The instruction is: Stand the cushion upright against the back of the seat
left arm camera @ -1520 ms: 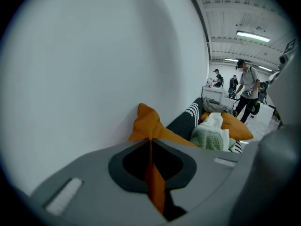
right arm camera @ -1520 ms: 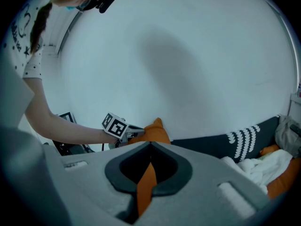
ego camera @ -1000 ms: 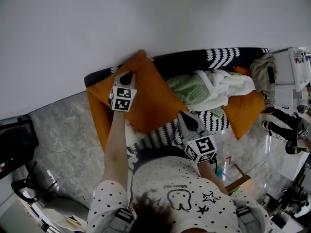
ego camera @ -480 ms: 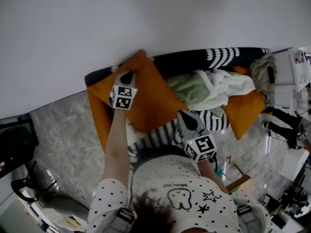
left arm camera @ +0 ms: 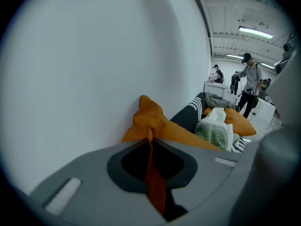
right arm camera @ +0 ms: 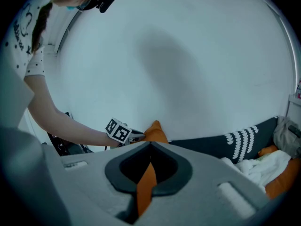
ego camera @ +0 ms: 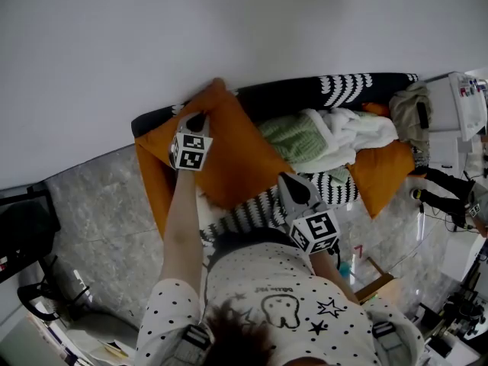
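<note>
Bright, even light on the white wall; both gripper views bulge and darken toward edges.

Before me, the dark white-patterned sofa carries an orange cushion, heaped green and white blankets, and a second orange cushion.

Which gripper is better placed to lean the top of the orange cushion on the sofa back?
Probably left. The left gripper grips the orange cushion at its top corner, by the sofa back; its fingers are opening with fabric between them. The right gripper holds the lower corner, farther from it.
</note>
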